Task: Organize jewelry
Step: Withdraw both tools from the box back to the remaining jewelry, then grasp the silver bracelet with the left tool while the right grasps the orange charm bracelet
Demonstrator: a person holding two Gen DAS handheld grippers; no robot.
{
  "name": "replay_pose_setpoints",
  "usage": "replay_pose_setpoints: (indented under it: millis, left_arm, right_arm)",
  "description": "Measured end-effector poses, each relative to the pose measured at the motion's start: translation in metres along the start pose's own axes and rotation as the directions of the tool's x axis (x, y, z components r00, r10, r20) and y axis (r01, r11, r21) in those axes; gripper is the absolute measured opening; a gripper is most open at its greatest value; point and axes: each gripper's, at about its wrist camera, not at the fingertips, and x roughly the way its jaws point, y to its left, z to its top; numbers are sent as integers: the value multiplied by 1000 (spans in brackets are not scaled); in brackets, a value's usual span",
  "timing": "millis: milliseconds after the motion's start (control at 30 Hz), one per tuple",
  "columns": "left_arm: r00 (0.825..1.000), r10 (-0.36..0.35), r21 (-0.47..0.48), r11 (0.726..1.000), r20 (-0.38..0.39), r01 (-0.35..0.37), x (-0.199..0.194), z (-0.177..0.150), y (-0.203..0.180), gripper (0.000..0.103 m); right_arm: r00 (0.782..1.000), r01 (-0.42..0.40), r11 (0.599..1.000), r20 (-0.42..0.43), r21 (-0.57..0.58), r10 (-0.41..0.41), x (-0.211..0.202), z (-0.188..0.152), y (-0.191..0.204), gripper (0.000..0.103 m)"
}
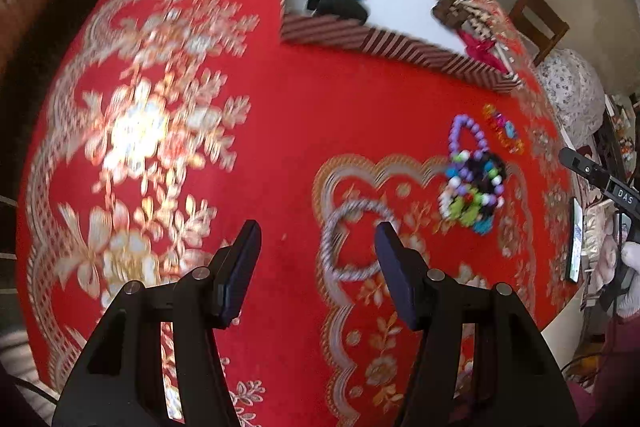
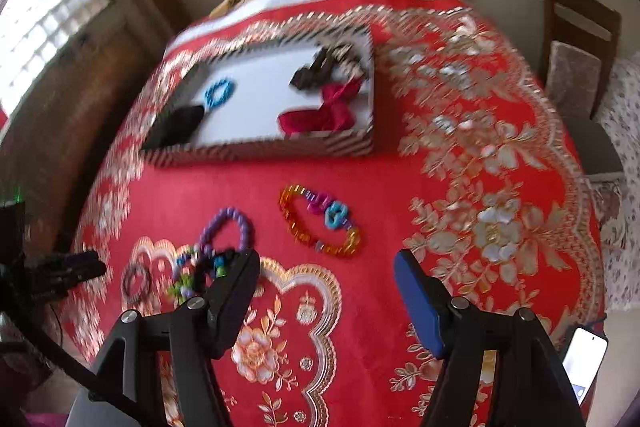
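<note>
Red cloth (image 1: 288, 131) with gold and silver flowers covers the table under both of my grippers, and I take the striped box (image 2: 280, 147) at its far side as my landmark. Inside that box, on its white floor, I see a blue bead ring (image 2: 219, 91) and a black piece (image 2: 180, 125) at one end, and a brown piece (image 2: 316, 71) and a red bow (image 2: 320, 115) at the other.

My left gripper (image 1: 318, 239) has its jaws standing well apart with nothing between the pads. Nearer to me than the box, a silver twisted bangle (image 1: 352, 241) lies flat on the cloth just past the fingertips, one fingertip overlapping its rim in view; I cannot tell whether they touch.

My right gripper (image 2: 326, 265) is likewise spread wide and holds nothing. On the near side of the box, just beyond its fingers, lies an orange bead bracelet (image 2: 320, 223) with pink and blue charms. Beside that, further from the box, sits a purple bead bracelet (image 2: 230, 227) touching a tangled heap of mixed beads (image 1: 474, 193). A phone (image 2: 584, 355) lies at the table's near edge.
</note>
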Motion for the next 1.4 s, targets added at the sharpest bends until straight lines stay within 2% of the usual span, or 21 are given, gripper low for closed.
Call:
replay_pose_setpoints:
  millis: [200, 300, 567, 800, 933, 1067, 1233, 1400]
  left_arm:
    - [1000, 8, -14, 1000, -9, -8, 13, -6, -3, 59]
    - [999, 34, 12, 999, -4, -34, 18, -5, -9, 59]
    - [997, 81, 59, 995, -4, -80, 32, 0, -17, 59]
    - [994, 107, 119, 987, 9, -107, 39, 6, -29, 58]
    - [992, 123, 145, 982, 22, -125, 45, 13, -37, 39]
    - [988, 150, 167, 974, 28, -152, 50, 19, -41, 14]
    - [991, 132, 153, 979, 22, -134, 51, 24, -39, 7]
    - [991, 125, 165, 977, 45, -131, 38, 27, -38, 7]
  right_arm:
    - [998, -52, 997, -23, -55, 51, 17, -5, 21, 66]
    - [999, -31, 996, -25, -81, 29, 23, -4, 22, 59]
    - [1000, 14, 999, -23, -50, -15, 40, 20, -5, 44]
    - [996, 35, 987, -73, -160, -47, 73, 28, 1, 40]
    - [994, 52, 982, -87, -181, -68, 84, 31, -4, 28]
    - [992, 85, 968, -73, -235, -105, 86, 28, -1, 19]
    - [994, 74, 975, -63, -210, -89, 81, 30, -1, 17]
    - [999, 36, 983, -15, -177, -40, 56, 39, 3, 17]
